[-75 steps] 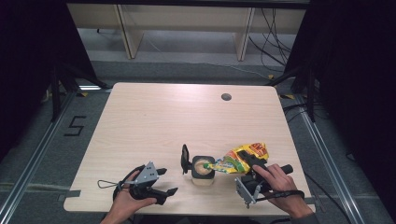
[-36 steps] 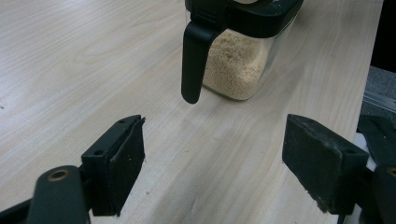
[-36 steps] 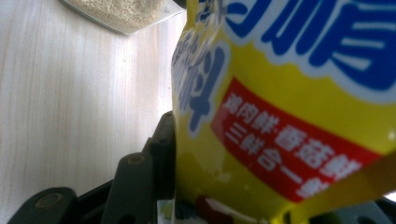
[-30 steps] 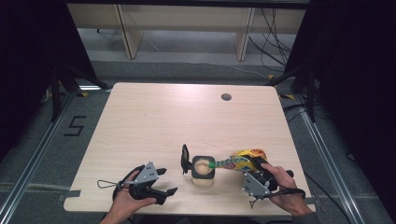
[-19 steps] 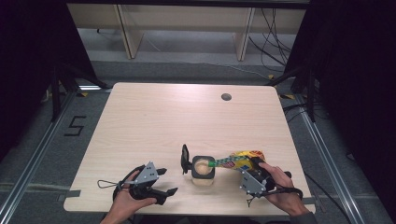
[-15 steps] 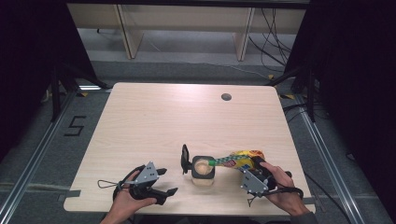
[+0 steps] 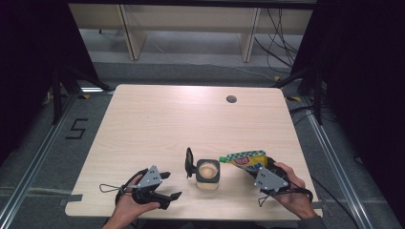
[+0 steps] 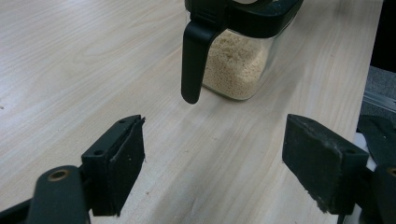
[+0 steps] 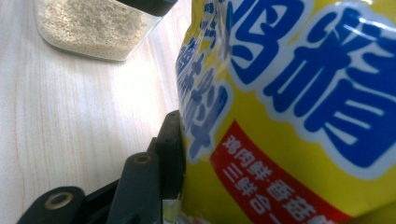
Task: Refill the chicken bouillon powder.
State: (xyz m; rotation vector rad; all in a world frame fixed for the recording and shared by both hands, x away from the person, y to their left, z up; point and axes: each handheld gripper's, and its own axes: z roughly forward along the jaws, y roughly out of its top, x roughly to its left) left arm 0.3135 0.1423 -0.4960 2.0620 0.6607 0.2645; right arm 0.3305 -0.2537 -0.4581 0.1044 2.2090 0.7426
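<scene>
A clear jar (image 7: 208,171) of pale granules stands near the table's front edge, its black lid (image 7: 189,162) flipped open to the left. My right gripper (image 7: 255,168) is shut on a yellow pouch (image 7: 246,160) that lies almost flat, its green-checked top pointing at the jar's rim. In the right gripper view the pouch (image 9: 303,116) is pressed against one finger (image 9: 170,154), with the jar (image 9: 93,28) beyond; the other jaw is hidden. My left gripper (image 7: 171,185) rests open on the table left of the jar. Its jaws (image 8: 215,158) face the jar (image 8: 238,60) and the hanging lid (image 8: 194,60).
The wooden table (image 7: 191,114) has a round cable hole (image 7: 231,99) at the back right. Both hands sit close to the front edge. Beyond the far edge are a grey floor and shelf legs.
The pouch has come down from a raised tilt over the jar to nearly flat, its top drawn back right of the rim. The left gripper has not moved.
</scene>
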